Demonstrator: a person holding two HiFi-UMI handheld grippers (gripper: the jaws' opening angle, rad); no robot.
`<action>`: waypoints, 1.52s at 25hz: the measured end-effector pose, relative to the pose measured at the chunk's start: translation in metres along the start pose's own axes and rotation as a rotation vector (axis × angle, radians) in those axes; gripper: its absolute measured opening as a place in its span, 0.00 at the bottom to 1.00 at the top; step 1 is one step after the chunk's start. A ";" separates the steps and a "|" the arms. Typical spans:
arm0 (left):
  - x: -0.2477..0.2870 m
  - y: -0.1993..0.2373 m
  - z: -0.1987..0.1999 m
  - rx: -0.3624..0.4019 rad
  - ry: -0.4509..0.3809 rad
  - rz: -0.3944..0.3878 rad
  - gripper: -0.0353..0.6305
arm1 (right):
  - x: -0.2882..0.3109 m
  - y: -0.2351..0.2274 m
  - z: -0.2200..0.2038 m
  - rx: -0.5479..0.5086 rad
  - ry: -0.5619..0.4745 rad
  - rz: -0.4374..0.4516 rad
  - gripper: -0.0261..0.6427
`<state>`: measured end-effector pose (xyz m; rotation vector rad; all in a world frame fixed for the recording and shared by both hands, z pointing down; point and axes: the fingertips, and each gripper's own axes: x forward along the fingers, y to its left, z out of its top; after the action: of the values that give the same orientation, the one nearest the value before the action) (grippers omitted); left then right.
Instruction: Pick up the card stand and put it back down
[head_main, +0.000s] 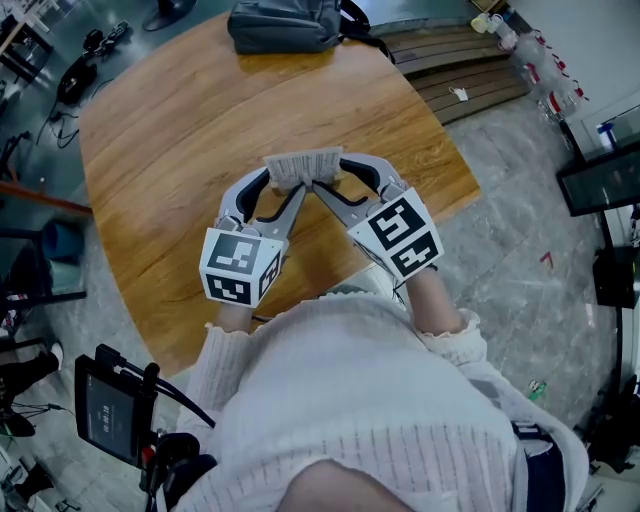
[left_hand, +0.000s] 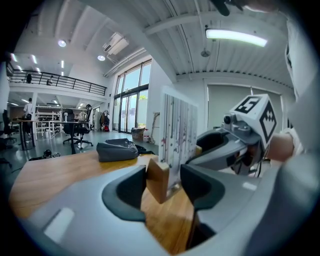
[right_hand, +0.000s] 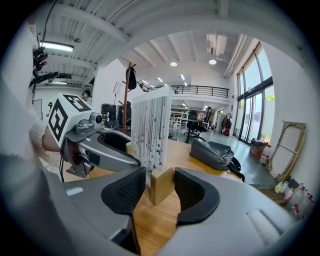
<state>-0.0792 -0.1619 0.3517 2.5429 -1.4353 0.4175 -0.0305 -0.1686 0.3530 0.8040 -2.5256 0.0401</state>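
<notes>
Pale wooden card stand (head_main: 303, 168), streaked card upright, long axis left–right above round wooden desk (head_main: 160, 140). Left claw (head_main: 285, 184) and right claw (head_main: 328, 179) each clench one end.

One wooden bench (head_main: 170, 140) is in view, and one grey bag (head_main: 285, 25) lies on it. There are two claws, the left claw (head_main: 284, 184) and the right claw (head_main: 335, 182). Each carries one marker cube, so there are two: the left marker cube (head_main: 240, 265) and the right marker cube (head_main: 405, 235). There is one card stand (head_main: 303, 166), made up of one wooden block (right_hand: 161, 185) and one printed card (right_hand: 152, 135). One person (head_main: 370, 400) is visible. One small screen (head_main: 108, 408) stands on the floor. There are several bottles (head_main: 545, 70) on the floor, too small to count.
</notes>
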 end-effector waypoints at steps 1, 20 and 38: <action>0.000 0.000 0.000 0.002 0.001 0.001 0.38 | 0.000 0.000 0.001 -0.001 -0.001 -0.001 0.31; 0.003 -0.001 -0.002 -0.012 -0.001 -0.014 0.38 | 0.000 -0.001 -0.003 0.023 -0.015 -0.008 0.31; 0.026 0.023 -0.028 -0.028 0.057 0.014 0.38 | 0.039 -0.011 -0.023 0.053 0.062 0.070 0.31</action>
<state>-0.0906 -0.1864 0.3874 2.4797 -1.4293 0.4647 -0.0425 -0.1947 0.3897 0.7234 -2.5031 0.1539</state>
